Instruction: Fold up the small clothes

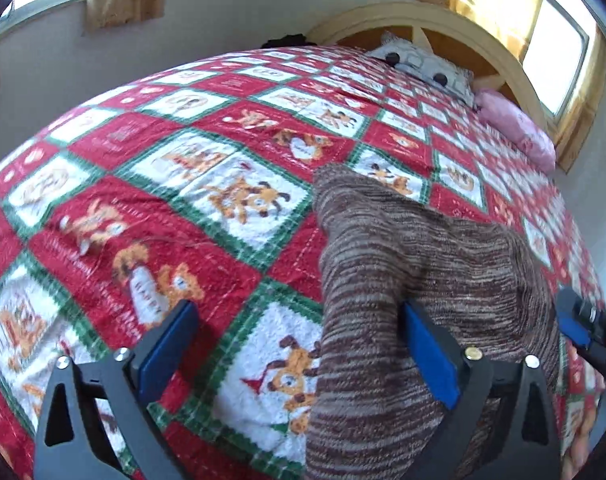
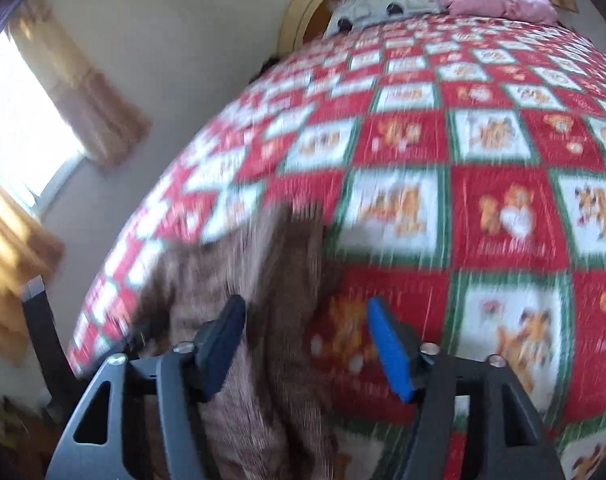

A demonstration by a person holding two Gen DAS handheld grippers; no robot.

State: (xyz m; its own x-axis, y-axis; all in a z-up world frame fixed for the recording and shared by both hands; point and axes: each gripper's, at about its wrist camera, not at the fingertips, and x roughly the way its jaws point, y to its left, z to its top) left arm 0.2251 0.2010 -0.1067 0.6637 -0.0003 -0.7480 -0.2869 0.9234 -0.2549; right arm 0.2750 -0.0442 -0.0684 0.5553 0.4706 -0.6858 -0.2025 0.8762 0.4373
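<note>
A brown and white striped knit garment (image 1: 415, 280) lies on the red, green and white patterned quilt (image 1: 175, 184). My left gripper (image 1: 299, 320) is open; its right finger (image 1: 427, 352) rests over the garment's left part, its left finger over the quilt. The right gripper's tip (image 1: 575, 328) shows at the garment's right edge. In the blurred right wrist view the garment (image 2: 263, 300) lies bunched at lower left, and my right gripper (image 2: 307, 340) is open with the cloth's right edge between its fingers.
The bed fills both views, with a wooden arched headboard (image 1: 423, 20), a grey and white pillow (image 1: 423, 64) and a pink pillow (image 1: 519, 128) at its far end. Curtained windows (image 2: 19, 120) and a pale wall lie beyond the bed's left edge.
</note>
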